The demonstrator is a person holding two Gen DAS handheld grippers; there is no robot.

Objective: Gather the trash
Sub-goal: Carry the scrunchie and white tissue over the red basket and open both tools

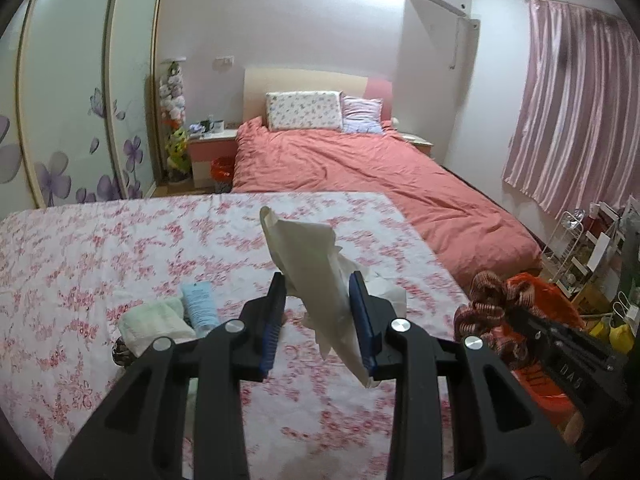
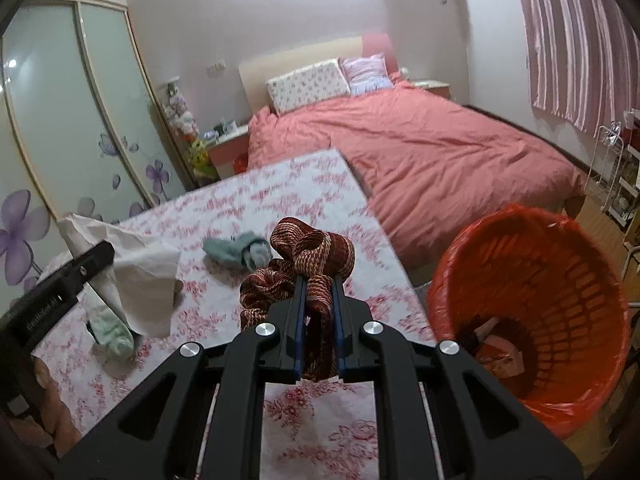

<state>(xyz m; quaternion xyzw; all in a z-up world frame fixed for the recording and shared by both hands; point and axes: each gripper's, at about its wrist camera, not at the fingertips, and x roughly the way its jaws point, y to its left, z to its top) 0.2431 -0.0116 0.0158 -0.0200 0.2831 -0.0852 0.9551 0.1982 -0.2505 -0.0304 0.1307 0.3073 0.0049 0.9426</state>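
1. The right hand-held gripper point(image 2: 320, 312) is clenched on a bundle of reddish woven cord point(image 2: 308, 264), which bulges out above the fingertips and hangs clear of the floral-covered table point(image 2: 280, 200).
2. The orange bin point(image 2: 532, 320), lined with a red bag, stands on the floor just off the table's right edge, to the right of this hand-held gripper and lower than it. Its mouth faces up and a few scraps already lie inside.
3. The left hand-held gripper point(image 1: 318, 308) grasps a crumpled white tissue point(image 1: 312, 256), whose long axis runs upright between the blue pads, with one end sticking up past the tips and the other drooping below.
4. The right hand is the nearer to the bin; the left one sits further left, with the right hand-held gripper and its cord between it and the bin.
5. Nothing appears to block the path from the cord to the bin's mouth.
6. On the table remain a folded pale green cloth point(image 1: 152, 320), a light blue tube point(image 1: 200, 304) and a grey-green crumpled rag point(image 2: 236, 252).
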